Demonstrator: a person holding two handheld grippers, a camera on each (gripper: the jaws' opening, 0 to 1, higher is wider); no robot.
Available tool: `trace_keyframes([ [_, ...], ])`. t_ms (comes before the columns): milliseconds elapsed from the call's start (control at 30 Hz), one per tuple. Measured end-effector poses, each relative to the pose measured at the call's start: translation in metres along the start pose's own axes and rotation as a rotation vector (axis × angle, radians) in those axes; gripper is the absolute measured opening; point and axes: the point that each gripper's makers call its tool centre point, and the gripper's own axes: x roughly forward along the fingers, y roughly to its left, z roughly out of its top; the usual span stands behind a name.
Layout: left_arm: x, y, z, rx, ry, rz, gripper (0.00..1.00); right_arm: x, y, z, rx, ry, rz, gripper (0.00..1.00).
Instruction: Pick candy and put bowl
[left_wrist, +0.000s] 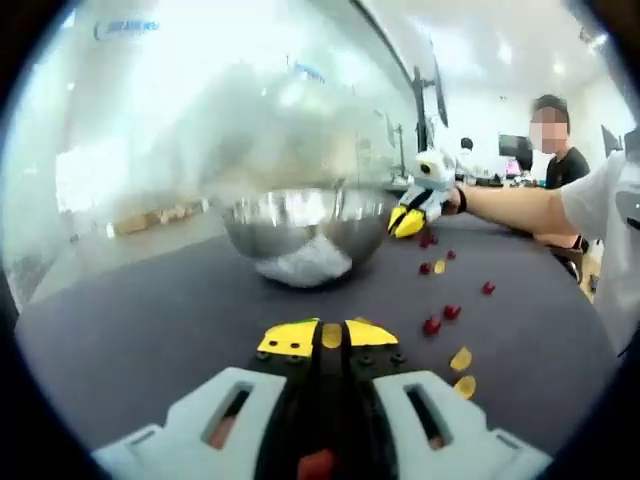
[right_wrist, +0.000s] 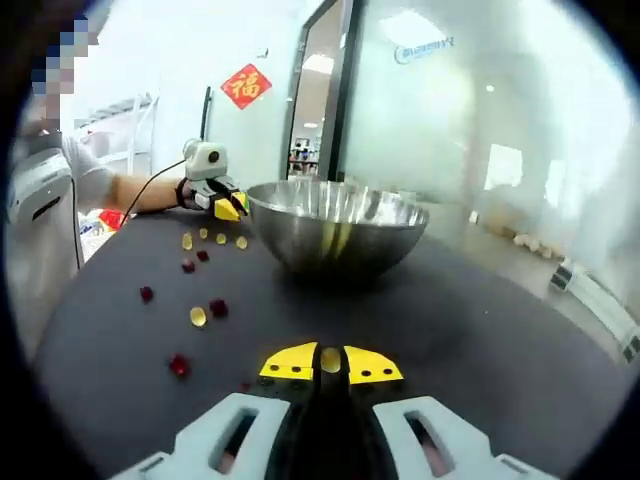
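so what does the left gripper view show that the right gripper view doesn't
left gripper view: a dark screen in the room behind the table.
right gripper view: a red paper sign beside a dark door frame.
both: the steel bowl, red and yellow candies scattered on the dark table, and the left gripper and right gripper, each with jaws closed on what looks like a yellow candy.

Your two gripper views face each other low across the dark table (left_wrist: 150, 330), sharing the steel bowl (left_wrist: 305, 225) between them.
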Motion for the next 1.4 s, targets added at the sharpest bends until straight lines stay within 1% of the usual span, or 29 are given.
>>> trace_keyframes([
  [33, 0.001, 0.000, 0.011, 0.024, -0.013, -0.001, 0.03, -0.003, -0.001, 0.011, -0.007, -0.025, -0.004, 0.04],
  [67, 0.003, -0.001, 0.025, 0.047, -0.043, -0.006, 0.03, -0.006, -0.002, 0.021, -0.015, -0.042, -0.007, 0.04],
  [100, 0.006, -0.003, 0.039, 0.046, -0.065, -0.011, 0.03, -0.008, -0.003, 0.032, -0.033, -0.055, -0.015, 0.04],
  [133, 0.010, -0.003, 0.051, 0.060, -0.074, -0.013, 0.03, -0.010, -0.004, 0.047, -0.056, -0.069, -0.021, 0.04],
  [167, 0.015, -0.002, 0.062, 0.100, -0.076, -0.011, 0.03, -0.011, -0.005, 0.056, -0.062, -0.078, -0.024, 0.04],
  [200, 0.020, -0.001, 0.072, 0.116, -0.080, -0.007, 0.03, -0.011, -0.006, 0.066, -0.069, -0.091, -0.026, 0.04],
  [267, 0.034, 0.000, 0.094, 0.129, -0.114, -0.015, 0.03, -0.010, -0.005, 0.081, -0.081, -0.106, -0.020, 0.04],
  [367, 0.056, 0.010, 0.106, 0.127, -0.107, -0.010, 0.03, -0.007, -0.004, 0.094, -0.100, -0.116, -0.018, 0.04],
  [467, 0.080, 0.013, 0.108, 0.145, -0.090, -0.007, 0.03, -0.005, -0.003, 0.101, -0.114, -0.120, -0.018, 0.04],
  [533, 0.090, 0.014, 0.108, 0.165, -0.094, -0.004, 0.04, -0.005, -0.001, 0.105, -0.113, -0.133, -0.011, 0.04],
  [567, 0.096, 0.015, 0.107, 0.175, -0.093, -0.004, 0.04, -0.005, 0.000, 0.106, -0.114, -0.138, -0.011, 0.04],
  [600, 0.101, 0.016, 0.103, 0.170, -0.079, -0.001, 0.04, -0.005, 0.000, 0.106, -0.113, -0.140, -0.010, 0.04],
  [633, 0.104, 0.017, 0.100, 0.182, -0.068, 0.008, 0.04, -0.005, 0.000, 0.106, -0.111, -0.142, -0.009, 0.04],
  [667, 0.108, 0.019, 0.096, 0.175, -0.060, 0.020, 0.05, -0.004, 0.000, 0.106, -0.108, -0.150, -0.011, 0.04],
  [700, 0.108, 0.015, 0.094, 0.132, -0.064, 0.002, 0.07, -0.005, 0.000, 0.106, -0.106, -0.161, -0.013, 0.04],
  [733, 0.108, 0.013, 0.097, 0.124, -0.084, -0.004, 0.13, -0.004, 0.000, 0.106, -0.103, -0.166, -0.011, 0.04],
  [767, 0.108, 0.013, 0.099, 0.116, -0.093, -0.002, 0.23, -0.004, 0.000, 0.105, -0.098, -0.168, -0.009, 0.04],
  [800, 0.108, 0.012, 0.099, 0.110, -0.097, -0.008, 0.29, -0.003, 0.000, 0.104, -0.098, -0.168, -0.008, 0.04],
  [833, 0.108, 0.011, 0.099, 0.110, -0.097, -0.012, 0.31, -0.002, 0.000, 0.104, -0.101, -0.166, -0.009, 0.04],
  [867, 0.108, 0.011, 0.096, 0.116, -0.084, -0.009, 0.27, -0.001, 0.000, 0.103, -0.099, -0.165, -0.006, 0.04],
  [933, 0.106, 0.011, 0.092, 0.115, -0.071, -0.010, 0.25, 0.000, 0.000, 0.104, -0.094, -0.171, -0.004, 0.04],
  [1000, 0.102, 0.012, 0.088, 0.101, -0.065, -0.013, 0.25, 0.002, -0.001, 0.104, -0.093, -0.173, -0.004, 0.04],
  [1033, 0.095, 0.012, 0.087, 0.092, -0.069, -0.010, 0.25, 0.003, -0.001, 0.104, -0.093, -0.174, -0.005, 0.04],
  [1100, 0.081, 0.009, 0.092, 0.060, -0.109, -0.007, 0.24, 0.007, 0.000, 0.105, -0.096, -0.175, 0.000, 0.04],
  [1167, 0.062, 0.000, 0.093, 0.064, -0.138, -0.019, 0.24, 0.011, -0.001, 0.108, -0.100, -0.178, 0.002, 0.04],
  [1233, 0.043, -0.003, 0.089, 0.069, -0.146, -0.009, 0.24, 0.016, -0.003, 0.112, -0.105, -0.176, 0.006, 0.04],
  [1267, 0.035, -0.005, 0.088, 0.061, -0.166, -0.018, 0.23, 0.020, -0.004, 0.115, -0.109, -0.177, 0.009, 0.04],
  [1333, 0.021, -0.006, 0.081, 0.045, -0.162, -0.013, 0.23, 0.027, -0.007, 0.119, -0.111, -0.178, 0.013, 0.04],
  [1400, 0.006, -0.005, 0.073, 0.026, -0.176, -0.004, 0.23, 0.035, -0.011, 0.120, -0.109, -0.178, 0.017, 0.04],
])
